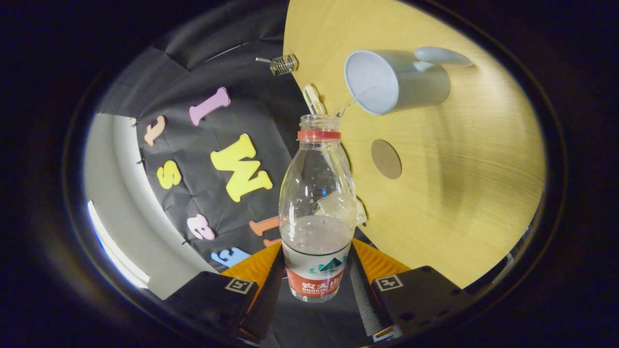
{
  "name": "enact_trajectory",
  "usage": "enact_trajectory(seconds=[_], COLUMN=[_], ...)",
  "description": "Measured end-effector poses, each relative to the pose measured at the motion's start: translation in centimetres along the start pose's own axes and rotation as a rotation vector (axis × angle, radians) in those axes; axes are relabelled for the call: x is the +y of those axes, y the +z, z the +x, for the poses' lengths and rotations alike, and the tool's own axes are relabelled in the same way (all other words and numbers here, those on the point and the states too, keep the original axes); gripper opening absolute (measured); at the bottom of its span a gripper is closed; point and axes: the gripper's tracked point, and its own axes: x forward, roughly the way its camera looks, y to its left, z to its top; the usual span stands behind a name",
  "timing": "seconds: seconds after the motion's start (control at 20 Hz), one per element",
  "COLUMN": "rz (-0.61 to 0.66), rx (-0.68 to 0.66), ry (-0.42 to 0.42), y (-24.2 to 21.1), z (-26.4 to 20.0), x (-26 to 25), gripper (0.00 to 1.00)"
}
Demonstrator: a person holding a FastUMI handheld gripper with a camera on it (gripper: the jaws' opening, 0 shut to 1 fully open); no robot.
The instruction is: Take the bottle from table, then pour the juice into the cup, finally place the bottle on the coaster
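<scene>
My gripper (316,280) is shut on a clear plastic bottle (316,208) at its labelled base, one finger on each side. The whole view is rolled sideways, so the bottle is tipped over. Its open mouth with a red neck ring points toward a pale blue mug (394,82) on the wooden table (459,193). A thin clear stream (349,104) runs from the bottle's mouth into the mug's opening. Some liquid still sits low in the bottle. A round brown coaster (386,159) lies on the table between the bottle and the mug, a little to the side.
A small metal spring clip (283,64) and a pale clothes-peg-like clip (313,99) sit at the table's edge by the black cloth wall. Bare wood stretches beyond the coaster.
</scene>
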Motion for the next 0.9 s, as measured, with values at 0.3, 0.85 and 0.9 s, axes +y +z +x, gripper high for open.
enact_trajectory(seconds=[0.3, 0.85, 0.9], rz=[0.039, 0.133, 0.139], rx=[0.005, -0.002, -0.003], ry=[0.008, 0.036, 0.041], y=[-0.1, 0.6, 0.6], z=[0.0, -0.4, -0.4], x=[0.9, 3.3, 3.6], gripper=[0.76, 0.76, 0.76])
